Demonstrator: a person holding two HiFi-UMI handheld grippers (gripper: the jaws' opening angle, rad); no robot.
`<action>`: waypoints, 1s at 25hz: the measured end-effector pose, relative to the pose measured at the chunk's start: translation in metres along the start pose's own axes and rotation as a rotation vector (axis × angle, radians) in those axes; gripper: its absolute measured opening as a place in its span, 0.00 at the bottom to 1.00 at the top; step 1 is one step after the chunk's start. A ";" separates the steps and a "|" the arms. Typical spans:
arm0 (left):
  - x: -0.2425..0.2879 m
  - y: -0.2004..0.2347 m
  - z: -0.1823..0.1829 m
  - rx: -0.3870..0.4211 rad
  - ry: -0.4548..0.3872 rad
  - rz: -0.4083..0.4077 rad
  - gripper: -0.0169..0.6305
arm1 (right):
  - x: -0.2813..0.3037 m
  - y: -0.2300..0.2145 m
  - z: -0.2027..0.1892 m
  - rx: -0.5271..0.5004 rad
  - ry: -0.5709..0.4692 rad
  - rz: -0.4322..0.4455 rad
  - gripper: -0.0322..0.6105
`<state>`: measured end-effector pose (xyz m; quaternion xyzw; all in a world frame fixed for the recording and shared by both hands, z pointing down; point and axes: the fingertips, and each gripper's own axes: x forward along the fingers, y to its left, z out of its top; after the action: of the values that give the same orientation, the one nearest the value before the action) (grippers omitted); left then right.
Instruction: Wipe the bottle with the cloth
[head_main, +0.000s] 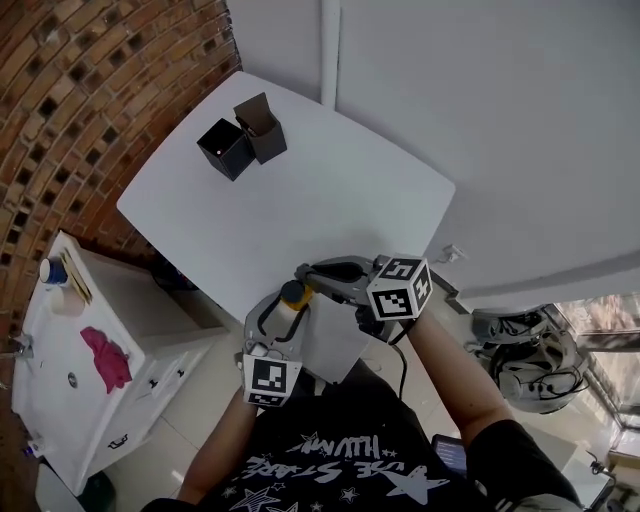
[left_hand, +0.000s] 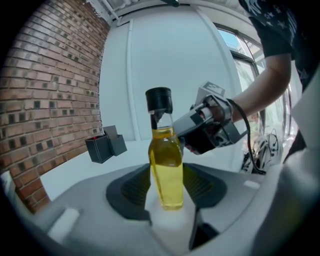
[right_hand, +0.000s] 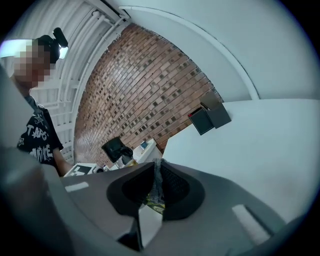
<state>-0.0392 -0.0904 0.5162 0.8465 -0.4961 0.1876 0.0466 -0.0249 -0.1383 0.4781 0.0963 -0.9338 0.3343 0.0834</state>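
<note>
Noted one bottle (left_hand: 165, 170) of yellow liquid (black cap), upright at near edge of the single white table (head_main: 330, 200), clamped between left gripper (head_main: 283, 318) jaws. Found right gripper (head_main: 318, 275) just beside it, pinched shut on one grey cloth (right_hand: 156, 187). Counted two black boxes (head_main: 224, 148) touching at far corner.

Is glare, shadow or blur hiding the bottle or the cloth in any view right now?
Left gripper view: the bottle is sharp and its liquid glows yellow. The window at right is bright but off the bottle, and the fisheye bends the brick wall.
Right gripper view: the cloth is dim and slightly soft in the shade between the jaws.
Head view: the table is evenly lit, and the bottle is small.
</note>
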 end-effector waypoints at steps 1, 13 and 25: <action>0.000 0.000 0.000 0.004 0.006 -0.006 0.34 | 0.001 -0.003 -0.004 0.007 0.013 0.004 0.11; -0.006 0.001 0.004 0.076 -0.022 -0.194 0.34 | 0.013 -0.026 -0.046 0.093 0.075 -0.022 0.11; -0.005 0.005 -0.005 0.173 -0.031 -0.373 0.35 | 0.017 -0.035 -0.062 0.148 0.033 -0.146 0.11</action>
<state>-0.0473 -0.0877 0.5184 0.9273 -0.3135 0.2044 0.0001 -0.0272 -0.1277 0.5505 0.1644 -0.8956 0.3969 0.1156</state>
